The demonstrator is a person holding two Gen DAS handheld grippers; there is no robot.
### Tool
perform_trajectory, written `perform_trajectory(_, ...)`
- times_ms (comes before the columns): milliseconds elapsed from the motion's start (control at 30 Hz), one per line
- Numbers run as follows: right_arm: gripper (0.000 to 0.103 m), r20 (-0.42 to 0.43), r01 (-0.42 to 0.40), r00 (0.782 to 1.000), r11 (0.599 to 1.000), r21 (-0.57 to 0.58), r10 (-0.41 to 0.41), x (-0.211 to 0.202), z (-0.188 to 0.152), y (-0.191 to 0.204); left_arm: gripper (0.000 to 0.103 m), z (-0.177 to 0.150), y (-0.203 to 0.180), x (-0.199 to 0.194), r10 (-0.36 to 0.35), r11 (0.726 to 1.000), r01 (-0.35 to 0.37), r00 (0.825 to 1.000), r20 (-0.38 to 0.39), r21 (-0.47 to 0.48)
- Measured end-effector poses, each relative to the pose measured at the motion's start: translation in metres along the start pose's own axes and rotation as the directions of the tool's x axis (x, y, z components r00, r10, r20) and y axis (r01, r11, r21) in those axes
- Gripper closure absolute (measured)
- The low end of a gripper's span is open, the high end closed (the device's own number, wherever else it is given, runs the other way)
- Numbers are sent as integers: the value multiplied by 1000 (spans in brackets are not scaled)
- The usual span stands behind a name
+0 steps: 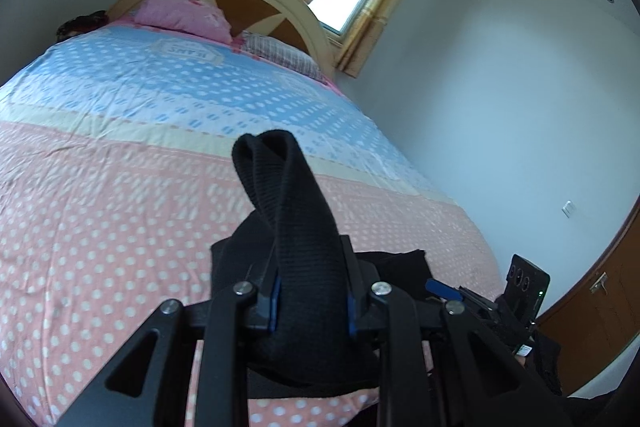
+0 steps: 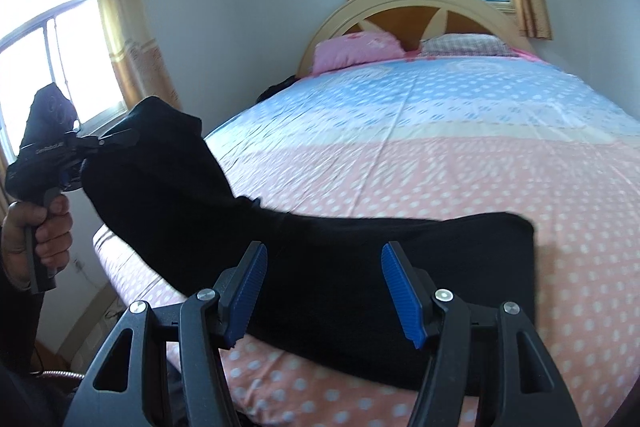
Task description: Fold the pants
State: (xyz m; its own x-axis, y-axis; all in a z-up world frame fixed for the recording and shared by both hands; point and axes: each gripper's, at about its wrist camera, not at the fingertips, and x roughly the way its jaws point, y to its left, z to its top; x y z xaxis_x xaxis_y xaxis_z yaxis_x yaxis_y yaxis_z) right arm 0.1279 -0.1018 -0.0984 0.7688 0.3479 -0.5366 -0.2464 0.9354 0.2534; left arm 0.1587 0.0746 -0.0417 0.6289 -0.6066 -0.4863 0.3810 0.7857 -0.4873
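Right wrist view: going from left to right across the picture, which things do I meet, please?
hand on the left gripper → lifted end of the black pants → pink pillow → checked pillow

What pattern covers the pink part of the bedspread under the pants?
White polka dots on pink bedspread, clearest in the right wrist view.

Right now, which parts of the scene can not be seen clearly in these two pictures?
- Left wrist view: the left gripper fingertips, buried in the black knit pants.
- Right wrist view: the pants' near edge, hidden behind the open right gripper.
- Both views: the dark thing beside the pink pillow, too small to identify.
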Motion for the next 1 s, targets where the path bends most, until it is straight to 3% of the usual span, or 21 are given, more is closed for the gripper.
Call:
perform_trajectory(100, 41, 22, 26, 999, 998, 54, -27, -7, 5, -19, 79, 6, -22, 11, -10, 999, 11, 1000, -20, 34)
perform_trajectory(500, 41, 86, 120, 985, 949, 292, -151, -34, 12, -88, 79, -3, -93, 99, 76, 981, -42, 982, -175, 191)
perform_trajectory(667, 41, 83, 144, 980, 928, 343, -182, -37, 11, -105, 79, -15, -112, 133, 124, 972, -73, 968, -219, 225)
perform_trajectory(1000, 40, 62, 153, 980, 909, 387, -191, -33, 4, -118, 79, -43, -151, 180, 139, 959, -55, 945, -295, 278)
